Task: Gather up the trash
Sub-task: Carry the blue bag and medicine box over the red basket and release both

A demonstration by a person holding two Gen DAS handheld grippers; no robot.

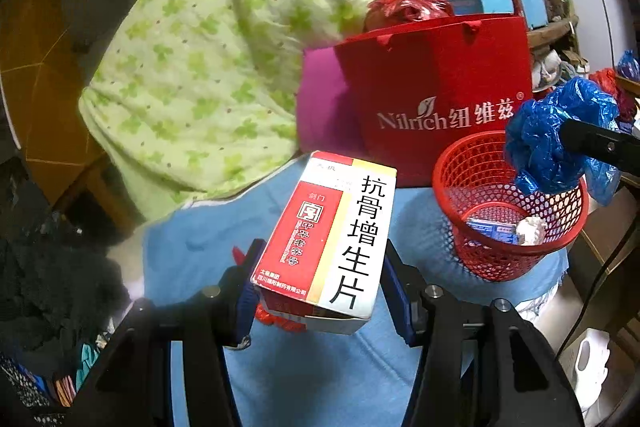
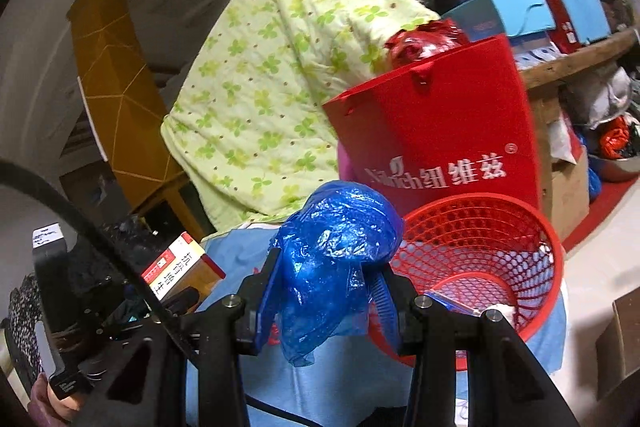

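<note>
My left gripper point(image 1: 320, 279) is shut on a red and white medicine box point(image 1: 332, 239) and holds it above the blue cloth, left of the red mesh basket point(image 1: 508, 207). The box also shows in the right wrist view point(image 2: 180, 267). My right gripper point(image 2: 328, 275) is shut on a crumpled blue plastic bag point(image 2: 336, 259), held just left of the basket's rim point(image 2: 480, 203). In the left wrist view the bag point(image 1: 552, 139) hangs over the basket's far right rim. The basket holds a blue packet point(image 1: 494, 229) and a white paper wad point(image 1: 532, 229).
A red Nilrich paper bag point(image 1: 440, 95) stands right behind the basket. A green flowered quilt point(image 1: 208, 59) drapes to the left. The blue cloth point(image 1: 312, 367) covers the surface. Boxes and clutter point(image 2: 540, 11) pile up behind on the right.
</note>
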